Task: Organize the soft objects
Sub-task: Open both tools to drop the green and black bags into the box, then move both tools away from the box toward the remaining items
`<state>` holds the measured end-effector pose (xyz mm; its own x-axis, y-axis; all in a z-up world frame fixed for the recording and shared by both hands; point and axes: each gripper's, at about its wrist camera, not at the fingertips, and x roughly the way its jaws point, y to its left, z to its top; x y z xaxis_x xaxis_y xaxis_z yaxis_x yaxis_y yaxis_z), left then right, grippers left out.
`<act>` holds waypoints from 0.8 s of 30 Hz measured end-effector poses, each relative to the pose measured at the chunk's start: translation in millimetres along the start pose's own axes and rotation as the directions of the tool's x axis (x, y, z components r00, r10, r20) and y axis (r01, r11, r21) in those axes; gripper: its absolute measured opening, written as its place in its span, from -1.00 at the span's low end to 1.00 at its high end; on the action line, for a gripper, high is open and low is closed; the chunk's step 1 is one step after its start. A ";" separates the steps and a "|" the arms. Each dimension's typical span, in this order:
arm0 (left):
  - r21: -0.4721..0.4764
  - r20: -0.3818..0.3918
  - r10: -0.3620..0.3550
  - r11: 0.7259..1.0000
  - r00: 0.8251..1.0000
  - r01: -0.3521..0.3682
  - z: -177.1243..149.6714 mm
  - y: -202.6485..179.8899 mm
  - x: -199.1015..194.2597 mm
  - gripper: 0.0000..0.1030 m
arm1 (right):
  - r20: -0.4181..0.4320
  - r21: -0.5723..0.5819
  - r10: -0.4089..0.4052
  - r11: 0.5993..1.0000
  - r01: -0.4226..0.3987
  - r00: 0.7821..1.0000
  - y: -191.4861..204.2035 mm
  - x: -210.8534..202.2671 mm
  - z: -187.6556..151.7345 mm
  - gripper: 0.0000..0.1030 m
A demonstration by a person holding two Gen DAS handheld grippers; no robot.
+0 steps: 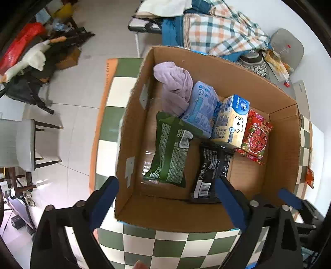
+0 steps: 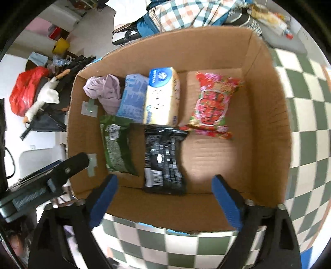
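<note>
An open cardboard box (image 1: 285, 149) (image 2: 266, 115) stands on a green-and-white checkered table (image 1: 165, 246) (image 2: 306, 115). Inside lie a lilac towel (image 1: 175, 82) (image 2: 105, 91), a light blue tissue pack (image 1: 201, 107) (image 2: 133, 97), a yellow-and-blue tissue pack (image 1: 231, 120) (image 2: 162, 97), a red snack bag (image 1: 256, 136) (image 2: 213, 103), a green bag (image 1: 171, 151) (image 2: 116, 144) and a black bag (image 1: 213, 169) (image 2: 163, 161). My left gripper (image 1: 167, 200) is open and empty over the box's near wall. My right gripper (image 2: 163, 198) is open and empty there too; it also shows in the left wrist view (image 1: 289, 198).
A bed with a plaid blanket (image 1: 223, 31) (image 2: 186, 14) lies beyond the box. A grey chair (image 1: 22, 142) stands on the tiled floor at the left, past the table's edge. Clutter with a red bag (image 1: 20, 43) (image 2: 24, 91) lies at the far left.
</note>
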<state>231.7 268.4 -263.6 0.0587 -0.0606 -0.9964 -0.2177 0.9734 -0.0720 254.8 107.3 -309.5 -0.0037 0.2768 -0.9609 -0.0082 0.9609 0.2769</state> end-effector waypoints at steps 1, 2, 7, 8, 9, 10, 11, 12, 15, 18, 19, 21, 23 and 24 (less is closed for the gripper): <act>-0.005 0.014 -0.011 1.000 1.000 0.011 -4.2 -0.9 -2.0 0.88 | 0.011 -0.012 -0.023 1.000 0.024 1.000 -1.6 -3.4 -1.6 0.95; -0.011 0.024 -0.018 1.000 1.000 0.018 -7.8 -1.3 -2.9 0.88 | 0.023 -0.024 -0.048 0.999 0.048 0.999 -3.6 -6.9 -3.3 0.95; -0.030 0.061 -0.018 0.999 0.998 0.020 -24.9 -2.5 -9.7 0.89 | 0.072 -0.073 -0.148 0.985 0.154 0.986 -9.6 -21.0 -13.1 0.96; -0.036 0.069 -0.019 0.999 0.997 0.021 -28.4 -1.9 -12.1 0.89 | 0.083 -0.079 -0.162 0.983 0.168 0.983 -10.9 -24.2 -15.3 0.96; -0.040 0.076 -0.020 0.999 0.997 0.023 -32.0 -1.6 -14.3 0.89 | 0.091 -0.083 -0.167 0.981 0.175 0.982 -13.7 -28.9 -18.2 0.96; -0.046 0.083 -0.016 0.999 0.996 0.020 -36.5 -0.5 -17.3 0.89 | 0.099 -0.091 -0.176 0.979 0.185 0.979 -14.4 -32.2 -20.5 0.96; -0.050 0.093 -0.014 0.999 0.996 0.019 -41.7 -0.1 -21.1 0.89 | 0.110 -0.097 -0.185 0.976 0.196 0.977 -15.3 -36.1 -23.5 0.96; -0.050 0.109 -0.013 0.999 0.994 0.019 -47.6 -0.8 -26.5 0.89 | 0.121 -0.099 -0.189 0.974 0.202 0.974 -16.6 -40.1 -27.1 0.96; -0.045 0.147 -0.004 0.999 0.989 0.011 -62.4 -4.1 -40.1 0.89 | 0.143 -0.117 -0.195 0.970 0.212 0.970 -17.8 -51.3 -39.4 0.96; -0.033 0.180 -0.012 0.999 0.984 0.019 -78.5 -10.6 -56.2 0.89 | 0.162 -0.127 -0.189 0.969 0.210 0.969 -21.4 -67.3 -54.2 0.96; -0.025 0.191 -0.012 1.000 0.982 0.017 -83.9 -13.1 -62.3 0.89 | 0.170 -0.127 -0.184 0.970 0.207 0.968 -22.5 -72.9 -58.8 0.96; -0.008 0.209 -0.013 1.000 0.978 0.015 -91.9 -19.0 -73.0 0.89 | 0.195 -0.129 -0.173 0.971 0.201 0.965 -24.8 -87.5 -69.4 0.96; 0.008 0.231 -0.011 1.000 0.973 0.009 -100.2 -26.8 -85.4 0.89 | 0.224 -0.134 -0.164 0.971 0.198 0.961 -26.6 -103.6 -79.4 0.96; 0.015 0.238 -0.013 1.000 0.971 0.010 -103.6 -30.1 -90.3 0.89 | 0.237 -0.134 -0.155 0.973 0.190 0.959 -28.3 -112.1 -84.2 0.96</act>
<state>132.0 221.6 -176.0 0.2915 -0.0193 -0.9564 -0.2023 0.9759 -0.0814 171.3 48.3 -209.5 0.2344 0.1188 -0.9649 -0.1429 0.9859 0.0867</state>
